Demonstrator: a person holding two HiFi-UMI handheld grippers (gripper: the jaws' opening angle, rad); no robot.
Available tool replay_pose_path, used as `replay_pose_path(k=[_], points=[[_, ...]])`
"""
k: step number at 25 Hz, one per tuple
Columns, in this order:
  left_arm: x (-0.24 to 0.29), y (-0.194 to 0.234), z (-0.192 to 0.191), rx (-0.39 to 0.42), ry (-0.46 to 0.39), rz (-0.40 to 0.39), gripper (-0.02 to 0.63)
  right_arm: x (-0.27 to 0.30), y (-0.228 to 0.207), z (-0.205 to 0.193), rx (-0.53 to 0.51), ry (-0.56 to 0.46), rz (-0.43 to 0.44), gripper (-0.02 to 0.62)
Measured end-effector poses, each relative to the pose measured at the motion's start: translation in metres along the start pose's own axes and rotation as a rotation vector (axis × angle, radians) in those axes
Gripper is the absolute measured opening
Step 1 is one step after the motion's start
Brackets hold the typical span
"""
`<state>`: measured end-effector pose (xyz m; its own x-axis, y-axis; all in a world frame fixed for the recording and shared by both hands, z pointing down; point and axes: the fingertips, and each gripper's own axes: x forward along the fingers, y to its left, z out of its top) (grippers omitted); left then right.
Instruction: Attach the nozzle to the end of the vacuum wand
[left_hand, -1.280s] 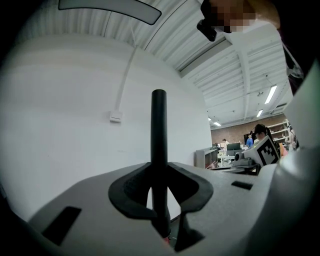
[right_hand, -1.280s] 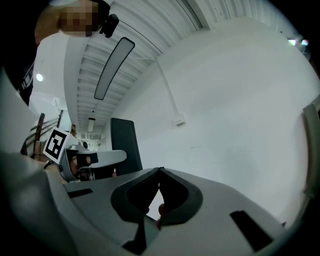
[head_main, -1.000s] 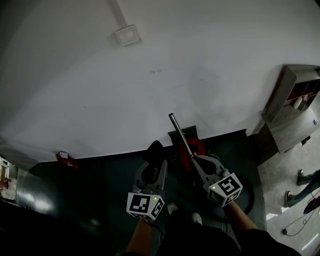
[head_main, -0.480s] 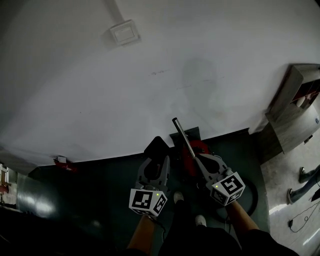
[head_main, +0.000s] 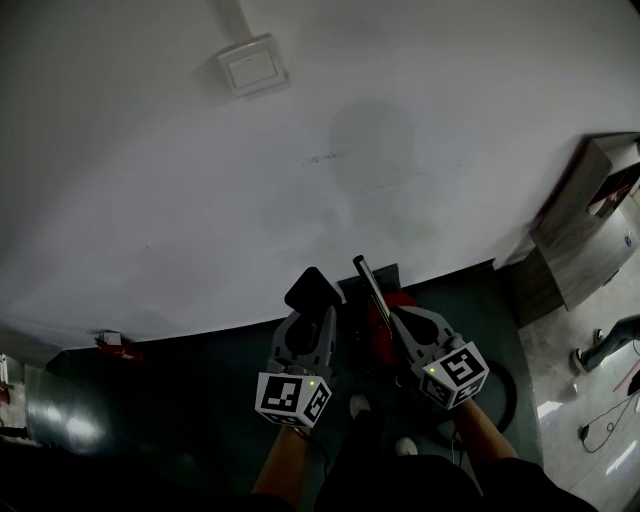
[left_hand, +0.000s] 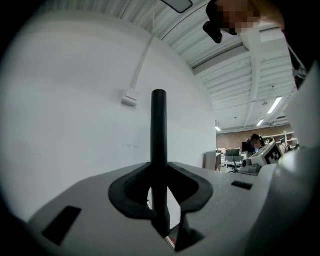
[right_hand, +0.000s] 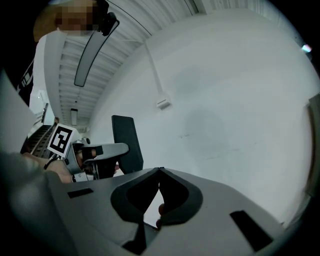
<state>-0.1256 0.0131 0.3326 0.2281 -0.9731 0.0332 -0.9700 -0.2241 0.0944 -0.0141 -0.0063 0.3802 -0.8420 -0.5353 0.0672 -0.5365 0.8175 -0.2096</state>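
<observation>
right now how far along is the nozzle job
Done: the left hand-held gripper is shut on the nozzle. In hand: it sits beside the wand, apart from it. The right hand-held gripper is shut, nothing seen between its jaws. Left: push the nozzle onto the wand's end.

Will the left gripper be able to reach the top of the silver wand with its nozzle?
Probably yes. The left gripper, jaws shut on the black nozzle, is right beside the wand, and nothing seems to stand between them.
</observation>
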Motion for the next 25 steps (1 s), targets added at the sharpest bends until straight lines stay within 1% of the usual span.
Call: replay_pose_path(k=[5, 10, 12, 15, 19, 22, 25], points=[[0.021, 0.03, -0.001, -0.027, 0.012, -0.038, 0.086, 0.032, -0.005, -0.005, -0.004, 0.036, -0.039, 0.017], [0.039, 0.05, 0.0, -0.041, 0.016, -0.081, 0.087, 0.052, -0.015, -0.015, -0.014, 0.081, -0.096, 0.018], [0.049, 0.056, 0.0, -0.046, 0.017, -0.092, 0.087, 0.058, -0.022, -0.02, -0.018, 0.094, -0.105, 0.018], [0.056, 0.059, -0.004, -0.052, 0.022, -0.104, 0.087, 0.062, -0.031, -0.03, -0.016, 0.109, -0.106, 0.018], [0.063, 0.063, -0.009, -0.059, 0.025, -0.095, 0.087, 0.069, -0.041, -0.035, -0.024, 0.119, -0.103, 0.02], [0.07, 0.067, -0.011, -0.08, 0.02, -0.083, 0.087, 0.077, -0.047, -0.045, -0.03, 0.15, -0.073, 0.021], [0.083, 0.075, -0.012, -0.12, 0.009, -0.07, 0.087, 0.093, -0.056, -0.058, -0.029, 0.191, -0.037, 0.029]])
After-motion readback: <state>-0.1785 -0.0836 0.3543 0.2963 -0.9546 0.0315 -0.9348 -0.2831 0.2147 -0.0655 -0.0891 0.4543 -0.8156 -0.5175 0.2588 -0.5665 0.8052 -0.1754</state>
